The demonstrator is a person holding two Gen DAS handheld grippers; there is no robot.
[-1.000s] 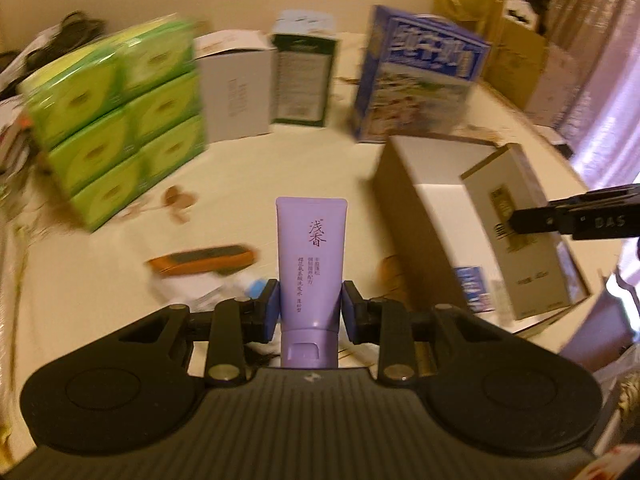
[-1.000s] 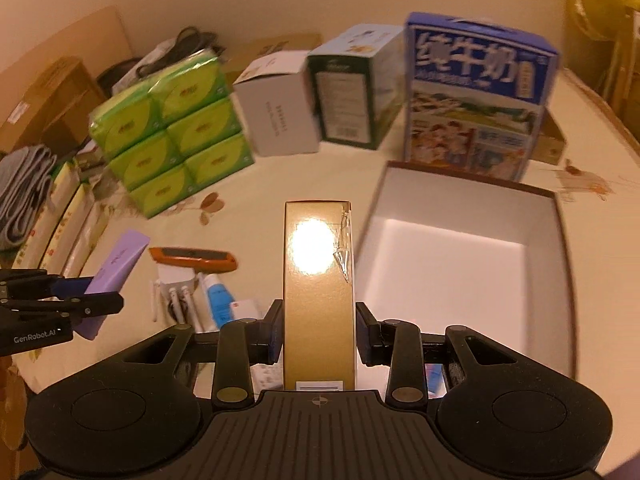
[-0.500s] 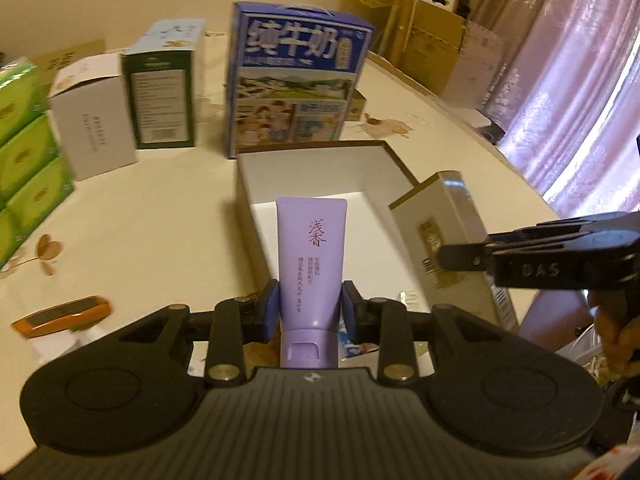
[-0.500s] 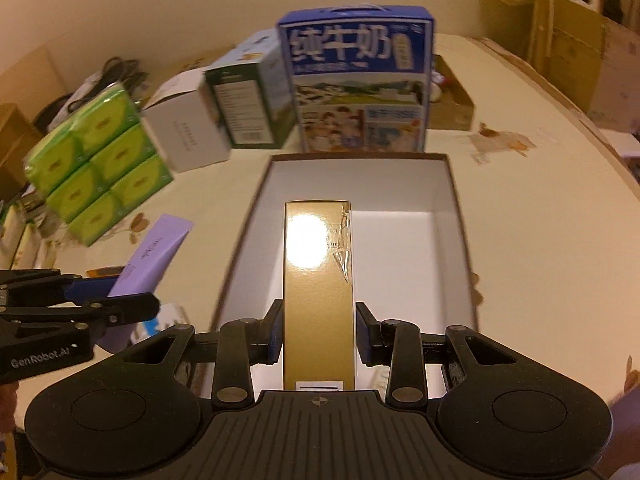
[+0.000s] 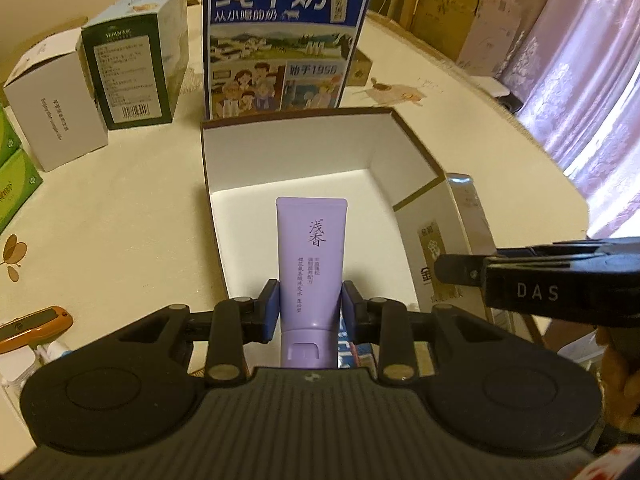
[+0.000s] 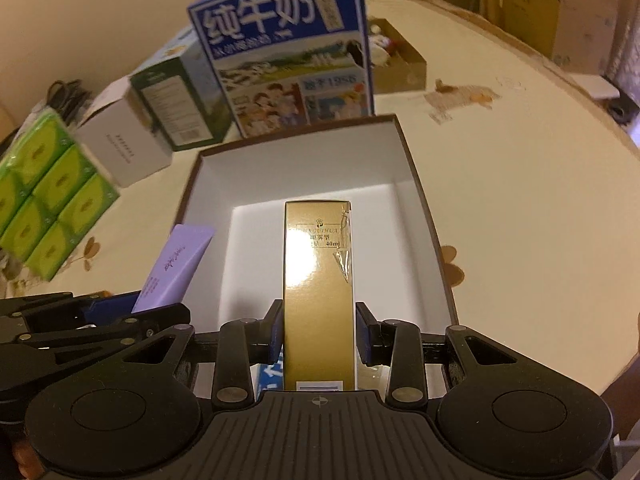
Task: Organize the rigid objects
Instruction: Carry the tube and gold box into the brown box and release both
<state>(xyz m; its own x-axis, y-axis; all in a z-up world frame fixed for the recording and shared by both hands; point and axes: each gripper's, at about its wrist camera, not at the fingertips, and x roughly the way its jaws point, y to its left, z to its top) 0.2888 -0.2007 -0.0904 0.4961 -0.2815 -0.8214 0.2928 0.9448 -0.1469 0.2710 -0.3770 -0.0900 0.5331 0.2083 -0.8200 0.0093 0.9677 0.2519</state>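
My left gripper [image 5: 310, 308] is shut on a purple tube [image 5: 311, 256], held over the near part of the open brown box with white inside [image 5: 288, 152]. My right gripper [image 6: 319, 334] is shut on a tall gold carton [image 6: 318, 280], held over the same box [image 6: 304, 168]. In the left wrist view the gold carton [image 5: 444, 236] and right gripper [image 5: 456, 274] hang at the box's right wall. In the right wrist view the purple tube [image 6: 176, 264] sits at the box's left wall. A blue item [image 6: 270, 376] lies in the box's near end.
A blue milk carton [image 5: 280, 36] stands just behind the box. A green box [image 5: 136, 68] and a white box [image 5: 52, 108] stand at the back left. Green tissue packs [image 6: 48, 196] are stacked far left. An orange tool [image 5: 32, 326] lies on the table at left.
Both grippers have moved forward and rightward from the cluttered left side to above the open box, each carrying its object. The box now fills the middle of both views.
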